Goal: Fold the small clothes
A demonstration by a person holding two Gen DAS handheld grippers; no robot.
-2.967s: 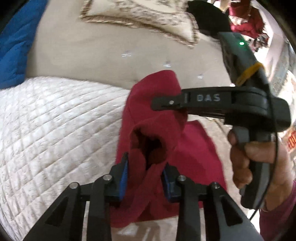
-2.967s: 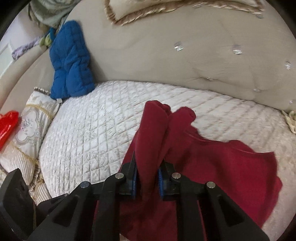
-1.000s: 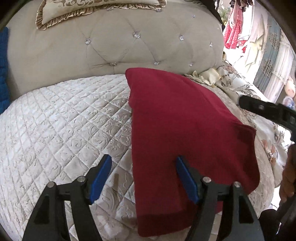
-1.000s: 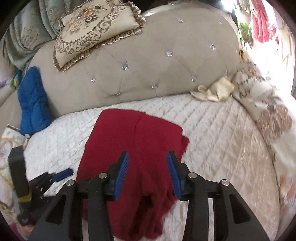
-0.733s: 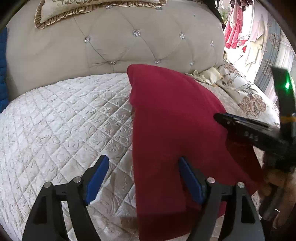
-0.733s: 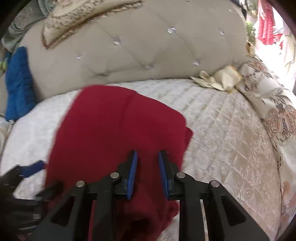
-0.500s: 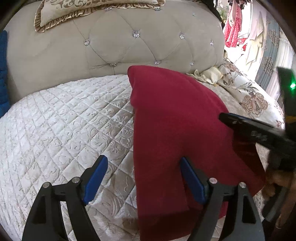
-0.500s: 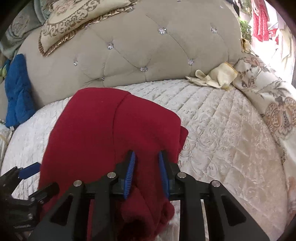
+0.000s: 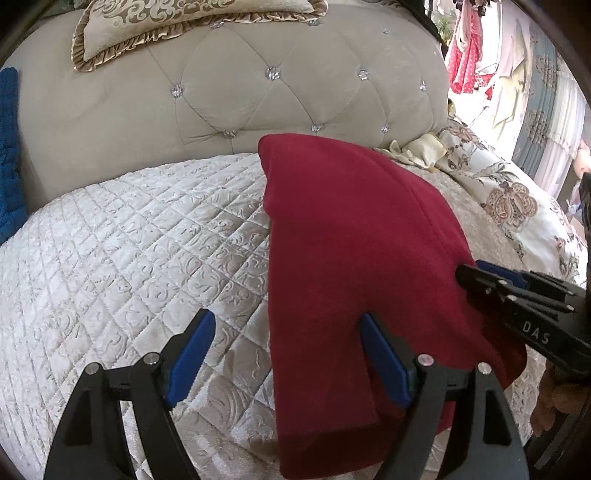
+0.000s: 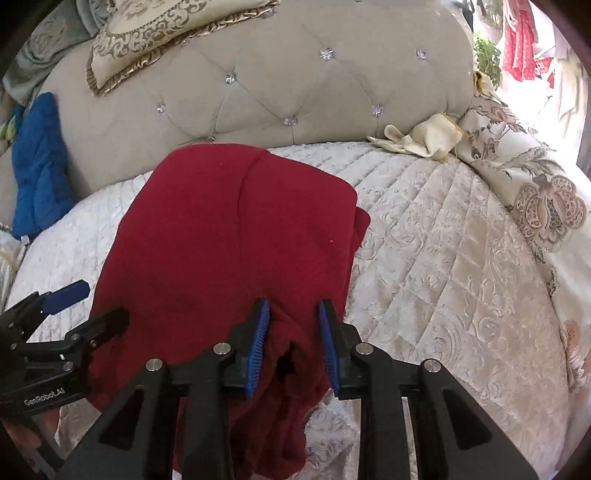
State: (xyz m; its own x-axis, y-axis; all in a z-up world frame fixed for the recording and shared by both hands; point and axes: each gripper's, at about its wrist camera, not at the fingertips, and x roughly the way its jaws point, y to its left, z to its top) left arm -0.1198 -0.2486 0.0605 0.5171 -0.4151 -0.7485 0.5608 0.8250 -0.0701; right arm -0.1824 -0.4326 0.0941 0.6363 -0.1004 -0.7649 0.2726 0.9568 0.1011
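A dark red garment (image 9: 354, 251) lies folded on the quilted cream bed cover (image 9: 129, 240); it also shows in the right wrist view (image 10: 221, 240). My left gripper (image 9: 284, 350) is open wide, straddling the garment's left edge near its front, holding nothing. My right gripper (image 10: 293, 332) is narrowed around a bunched fold at the garment's near right corner, with red cloth between its blue pads (image 10: 258, 332). The right gripper also appears at the right of the left wrist view (image 9: 517, 295), and the left gripper at the left of the right wrist view (image 10: 66, 314).
A tufted beige headboard (image 9: 258, 92) runs behind the bed with an ornate cushion (image 9: 177, 22) on top. A blue quilted item (image 10: 37, 158) leans at the left. A cream cloth (image 10: 424, 140) and a floral pillow (image 10: 535, 192) lie at the right.
Three seconds ago both grippers held the bunched garment; it now lies flat and folded. My left gripper stays open. My right gripper narrowed onto the near right corner over the last second.
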